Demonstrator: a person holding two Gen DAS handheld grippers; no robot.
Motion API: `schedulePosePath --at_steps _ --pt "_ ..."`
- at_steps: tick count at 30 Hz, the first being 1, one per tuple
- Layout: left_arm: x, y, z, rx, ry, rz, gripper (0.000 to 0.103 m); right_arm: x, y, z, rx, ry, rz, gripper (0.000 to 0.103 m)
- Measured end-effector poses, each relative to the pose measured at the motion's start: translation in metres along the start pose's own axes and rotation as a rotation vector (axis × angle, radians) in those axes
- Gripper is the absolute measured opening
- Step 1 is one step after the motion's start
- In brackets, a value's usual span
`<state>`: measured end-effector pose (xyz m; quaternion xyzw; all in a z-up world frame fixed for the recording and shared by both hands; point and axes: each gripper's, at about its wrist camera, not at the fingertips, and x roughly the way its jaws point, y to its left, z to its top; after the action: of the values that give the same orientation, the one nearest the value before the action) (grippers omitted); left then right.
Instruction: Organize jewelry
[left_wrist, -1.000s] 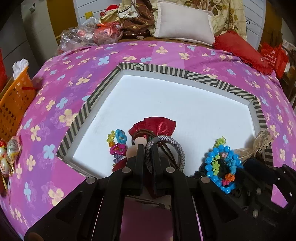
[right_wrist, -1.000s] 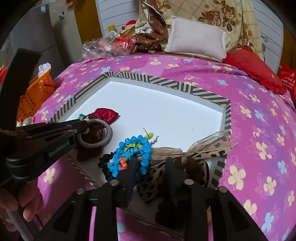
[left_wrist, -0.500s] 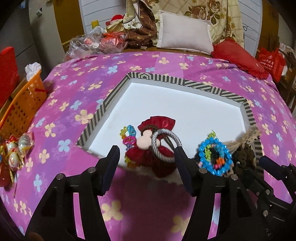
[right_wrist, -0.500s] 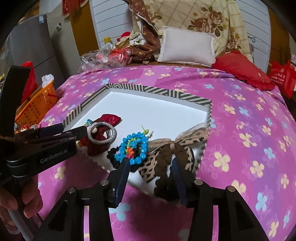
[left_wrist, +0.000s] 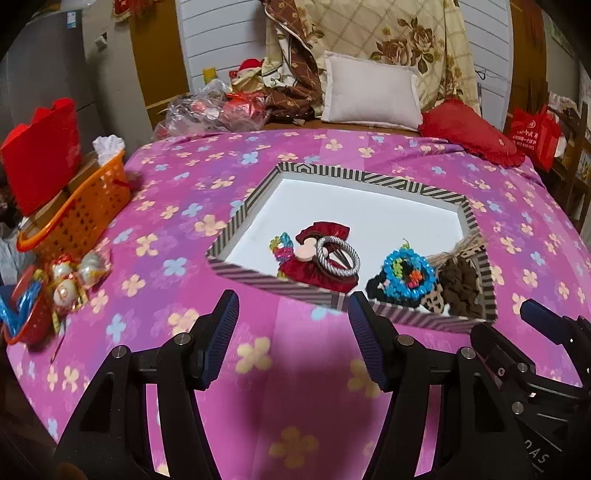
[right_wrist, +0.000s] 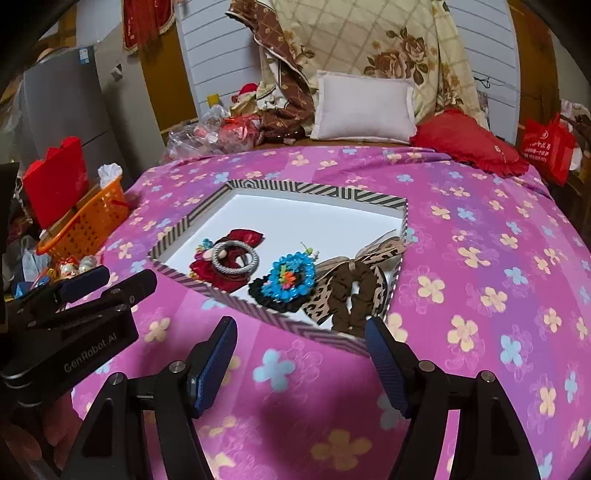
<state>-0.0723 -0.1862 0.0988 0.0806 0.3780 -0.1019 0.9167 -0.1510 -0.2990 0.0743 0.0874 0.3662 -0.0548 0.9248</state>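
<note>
A striped-edged tray (left_wrist: 258, 275) with a white floor lies on the flowered purple bedspread. In it a grey rope ring (left_wrist: 338, 256) rests on a red fabric bow (left_wrist: 325, 230), beside a colourful bead piece (left_wrist: 282, 245), a blue bead bracelet (left_wrist: 406, 271) and a leopard bow with a brown scrunchie (left_wrist: 458, 277). My left gripper (left_wrist: 291, 299) hangs open in front of the tray's near rim, empty. My right gripper (right_wrist: 301, 325) is also back from the tray (right_wrist: 258, 308). Its jaws are opening with nothing between them, and the brown scrunchie (right_wrist: 351, 295) lies just beyond.
An orange basket (left_wrist: 81, 210) and a red bag (left_wrist: 40, 155) stand at the bed's left edge, with foil-wrapped trinkets (left_wrist: 70, 280) nearer. A pale pillow (left_wrist: 369, 96), a red cushion (left_wrist: 469, 133) and crumpled plastic bags (left_wrist: 207, 114) lie at the far end.
The left gripper opened off the grey ring and the right gripper opened off the leopard bow. Both pulled back and up from the tray, leaving the pieces inside.
</note>
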Motion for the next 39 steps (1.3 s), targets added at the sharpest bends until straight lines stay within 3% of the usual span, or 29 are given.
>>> schedulePosePath --at_steps 10,16,39 --pt "-0.035 0.014 -0.002 -0.044 -0.039 0.016 0.062 -0.02 0.004 -0.001 0.016 -0.015 -0.039 0.074" --pt "-0.046 0.016 -0.001 -0.051 -0.059 0.021 0.062 -0.03 0.008 0.002 0.014 -0.044 -0.052 0.081" --pt "-0.044 0.012 -0.005 -0.051 -0.044 0.019 0.061 -0.024 0.008 -0.001 0.01 -0.012 -0.053 0.082"
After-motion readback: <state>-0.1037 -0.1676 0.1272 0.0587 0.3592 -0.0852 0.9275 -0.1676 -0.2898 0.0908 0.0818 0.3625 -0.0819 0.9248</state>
